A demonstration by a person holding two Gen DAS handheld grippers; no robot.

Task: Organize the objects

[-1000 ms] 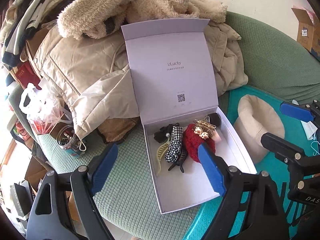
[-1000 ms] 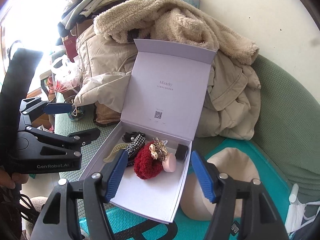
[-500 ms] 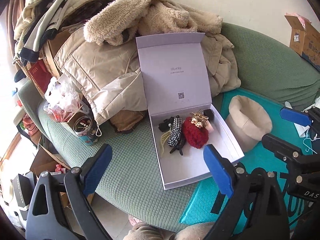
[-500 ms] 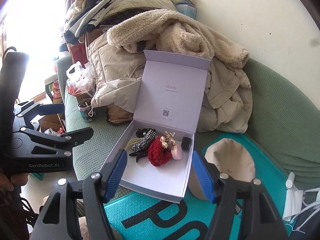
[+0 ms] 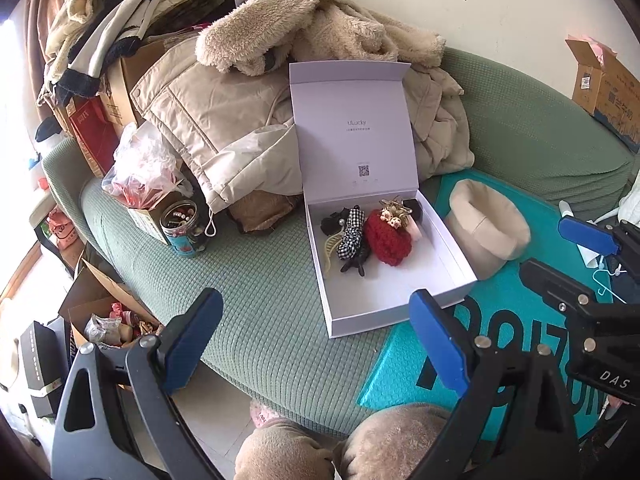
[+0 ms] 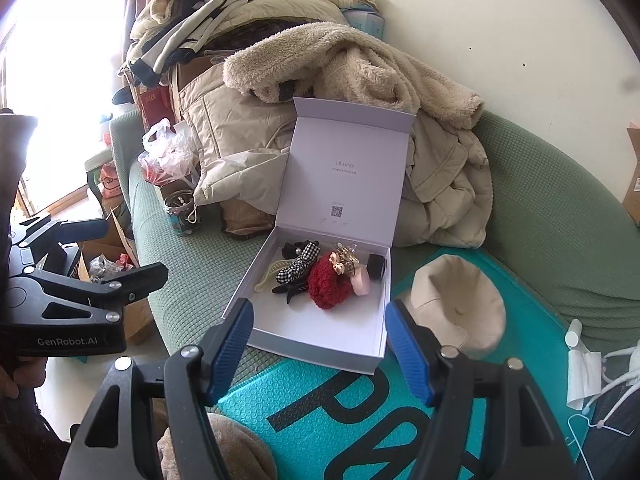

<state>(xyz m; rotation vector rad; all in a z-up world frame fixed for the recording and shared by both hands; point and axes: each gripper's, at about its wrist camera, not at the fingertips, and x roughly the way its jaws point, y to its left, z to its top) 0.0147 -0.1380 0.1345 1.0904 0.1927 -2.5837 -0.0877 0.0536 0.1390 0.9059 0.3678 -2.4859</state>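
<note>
Hair accessories lie bunched at the hinge end of a white box that sits on a green sofa: a red knitted scrunchie, a black-and-white checked bow clip, a cream claw clip, a pink piece and a small black block. Gathering them in one end leaves the near part of the tray bare, probably as room for more. The lid stands upright, propped against a heap of beige coats, which keeps the tray open for reaching in. Inside the lid a word reads roughly "uLucky" above a smaller line too fine to read and a QR code.

Left gripper hovers over the sofa's front edge with its blue pads wide apart and nothing between them. Right gripper hangs before the box's near edge, jaws partly spread, also empty. "GenRobot.AI" shows on the left gripper's body in the right wrist view.

A beige hat rests just beside the box on a teal mat printed with large dark letters, only partly visible.
</note>
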